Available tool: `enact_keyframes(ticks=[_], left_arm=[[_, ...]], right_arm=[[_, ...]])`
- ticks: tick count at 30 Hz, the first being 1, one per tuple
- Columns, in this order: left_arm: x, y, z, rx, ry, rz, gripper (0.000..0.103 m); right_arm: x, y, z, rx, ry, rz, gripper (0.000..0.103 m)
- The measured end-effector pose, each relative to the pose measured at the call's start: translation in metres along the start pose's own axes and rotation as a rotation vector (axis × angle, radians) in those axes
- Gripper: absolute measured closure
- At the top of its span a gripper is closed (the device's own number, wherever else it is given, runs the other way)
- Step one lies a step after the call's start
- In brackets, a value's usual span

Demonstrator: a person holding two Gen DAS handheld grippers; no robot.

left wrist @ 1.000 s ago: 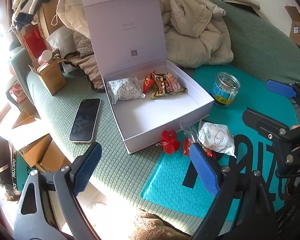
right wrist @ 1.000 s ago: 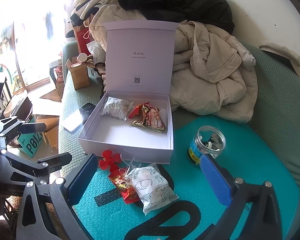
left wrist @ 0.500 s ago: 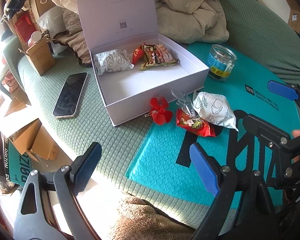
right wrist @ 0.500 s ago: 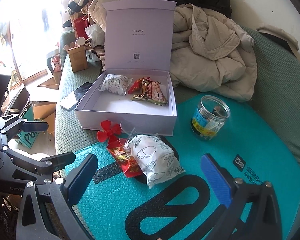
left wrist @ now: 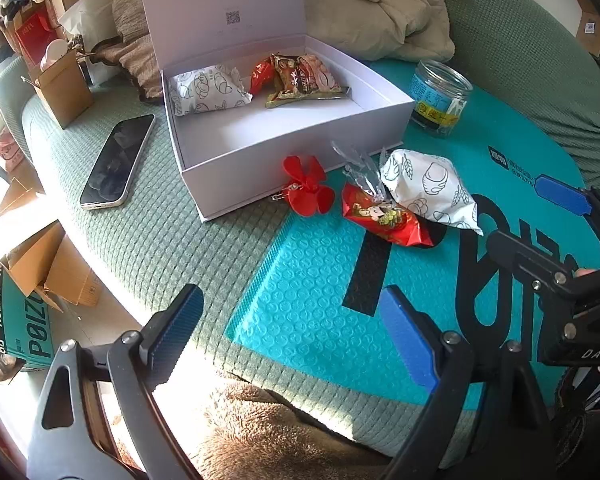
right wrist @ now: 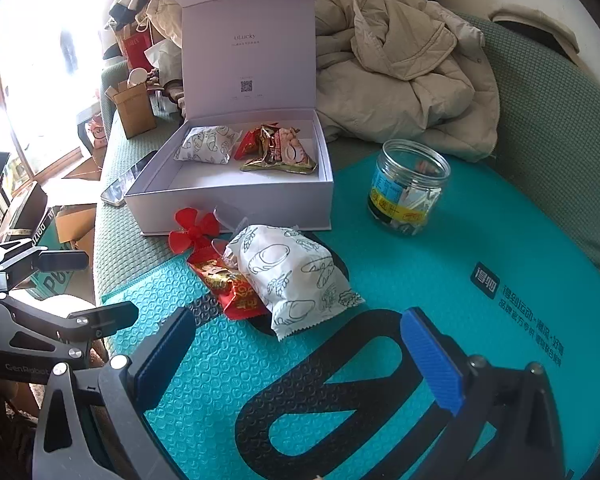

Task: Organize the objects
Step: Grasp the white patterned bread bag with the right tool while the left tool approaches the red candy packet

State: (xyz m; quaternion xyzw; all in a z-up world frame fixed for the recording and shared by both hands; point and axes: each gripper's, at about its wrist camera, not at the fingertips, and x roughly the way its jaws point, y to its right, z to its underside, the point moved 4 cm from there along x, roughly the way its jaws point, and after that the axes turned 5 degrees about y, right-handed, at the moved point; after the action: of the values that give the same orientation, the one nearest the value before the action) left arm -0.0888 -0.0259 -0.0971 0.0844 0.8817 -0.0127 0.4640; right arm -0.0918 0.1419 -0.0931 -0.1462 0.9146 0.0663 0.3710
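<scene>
Left wrist: left gripper (left wrist: 292, 332) spread, empty, over the bubble-textured teal mailer (left wrist: 312, 312). At 12 o'clock, the rigid white box (left wrist: 284, 148) holds three crinkly snack packets.

Right wrist: right gripper (right wrist: 296, 356) spread, empty. At 12 o'clock, two packets: white bread pouch (right wrist: 292, 276), red foil (right wrist: 232, 288); round clear jar (right wrist: 406, 186) at 1.

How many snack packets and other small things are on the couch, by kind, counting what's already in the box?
White printed packets: 2
Red packets: 2
Brown-gold packet: 1
Red flower clip: 1
Clear jar: 1
Phone: 1
Total: 8
</scene>
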Motion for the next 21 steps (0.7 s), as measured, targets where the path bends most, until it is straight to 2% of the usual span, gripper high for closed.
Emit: enact_keyframes(ticks=[6, 12, 17, 21], left_arm=[[0.013, 0.004, 0.002, -0.005, -0.022, 0.021, 0.014], [0.025, 0.014, -0.005, -0.002, -0.023, 0.055, 0.014], [0.04, 0.017, -0.012, -0.015, -0.04, 0.071, 0.014], [0.05, 0.019, -0.012, -0.002, -0.061, 0.052, 0.014]], right_arm=[[0.013, 0.006, 0.007, 0.01, -0.014, 0.002, 0.0], [0.026, 0.011, 0.002, -0.036, 0.004, 0.004, 0.0], [0.037, 0.013, -0.008, -0.093, 0.019, -0.04, 0.0], [0.052, 0.014, -0.014, -0.108, 0.016, -0.099, 0.0]])
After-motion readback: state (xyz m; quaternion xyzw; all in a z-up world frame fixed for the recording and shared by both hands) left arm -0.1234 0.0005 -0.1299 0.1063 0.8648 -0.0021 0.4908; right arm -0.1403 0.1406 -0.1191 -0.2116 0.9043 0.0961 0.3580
